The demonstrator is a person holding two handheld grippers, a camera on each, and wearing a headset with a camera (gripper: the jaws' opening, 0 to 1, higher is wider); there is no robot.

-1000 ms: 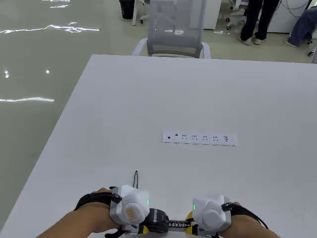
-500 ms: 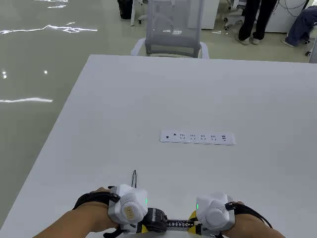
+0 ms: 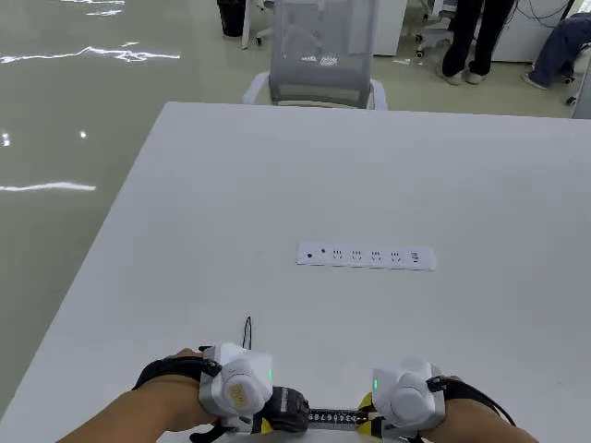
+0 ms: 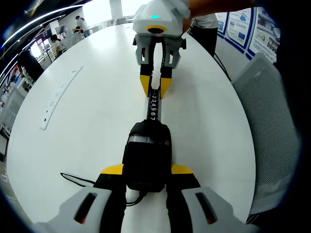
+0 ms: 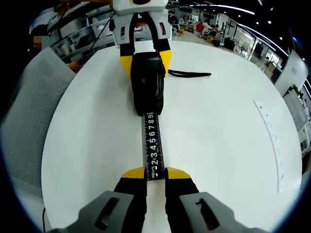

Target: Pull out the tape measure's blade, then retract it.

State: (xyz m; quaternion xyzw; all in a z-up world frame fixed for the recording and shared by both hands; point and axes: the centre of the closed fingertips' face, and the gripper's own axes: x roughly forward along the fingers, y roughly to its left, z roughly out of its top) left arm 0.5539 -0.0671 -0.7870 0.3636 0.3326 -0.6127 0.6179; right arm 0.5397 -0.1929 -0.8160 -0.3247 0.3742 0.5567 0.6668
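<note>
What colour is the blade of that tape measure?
The blade is black with white numbers, clearest in the right gripper view.

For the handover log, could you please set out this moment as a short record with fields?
left hand-held gripper: shut on tape measure case
right hand-held gripper: shut on blade tip
blade: partly out, straight between the two grippers, numbers up
strap: loose on table beside case
power strip: on table beyond the grippers, apart from them
</note>
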